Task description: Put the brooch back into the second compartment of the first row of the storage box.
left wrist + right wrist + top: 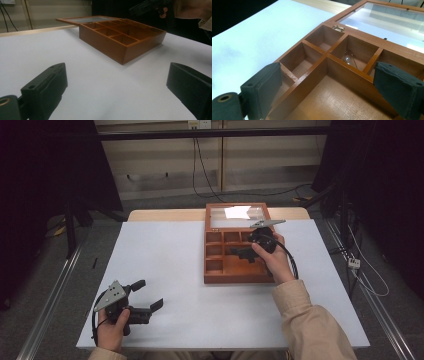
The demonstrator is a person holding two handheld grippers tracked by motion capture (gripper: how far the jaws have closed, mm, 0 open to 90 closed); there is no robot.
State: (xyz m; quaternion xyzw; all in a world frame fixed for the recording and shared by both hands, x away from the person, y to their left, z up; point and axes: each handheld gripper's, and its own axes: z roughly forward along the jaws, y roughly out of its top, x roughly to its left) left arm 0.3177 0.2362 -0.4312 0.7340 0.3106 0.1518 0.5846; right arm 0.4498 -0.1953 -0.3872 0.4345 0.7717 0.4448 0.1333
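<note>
A brown wooden box point(235, 279) with several compartments stands at the table's back right, its glass lid point(237, 212) folded flat behind it. My right gripper point(239, 253) hovers over the box's large compartment, open, with nothing between its jaws. In the right gripper view, my right gripper point(327, 92) looks at the small back compartments. One of them holds a small wire piece with a pearl-like bead point(347, 59). My left gripper point(148, 294) is open at the table's front left, held just above the top and pointing toward the box point(105, 46).
The white table point(175, 260) has a bare wooden strip point(165, 215) along its back edge. Metal rails run along the floor on both sides, and cables point(205, 175) trail behind the table. The person's right hand point(163, 12) and gripper show beyond the box.
</note>
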